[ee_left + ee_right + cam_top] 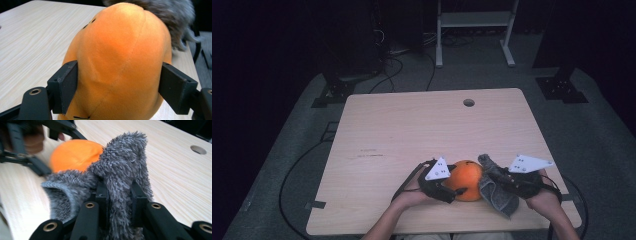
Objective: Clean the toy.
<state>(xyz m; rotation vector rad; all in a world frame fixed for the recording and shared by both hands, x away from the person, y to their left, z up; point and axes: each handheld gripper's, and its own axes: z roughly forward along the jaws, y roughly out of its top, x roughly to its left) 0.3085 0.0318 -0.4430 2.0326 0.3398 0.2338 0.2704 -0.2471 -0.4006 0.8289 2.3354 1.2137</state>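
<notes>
An orange plush ball (466, 177) rests on the wooden table (412, 130) near its front edge. My left gripper (455, 190) comes at it from the left. In the left gripper view both pads (66, 85) press into the sides of the ball (120, 57). My right gripper (492, 176) is shut on a grey fuzzy cloth (498, 199), whose folds touch the ball's right side. In the right gripper view the cloth (120, 170) stands up between the jaws of the gripper (120, 195), with the ball (75, 155) just behind it.
A round cable hole (468, 102) sits near the table's far edge. Bare tabletop stretches behind and to the left of the ball. On the floor beyond the table are cables and a white metal frame (474, 30). The surroundings are dark.
</notes>
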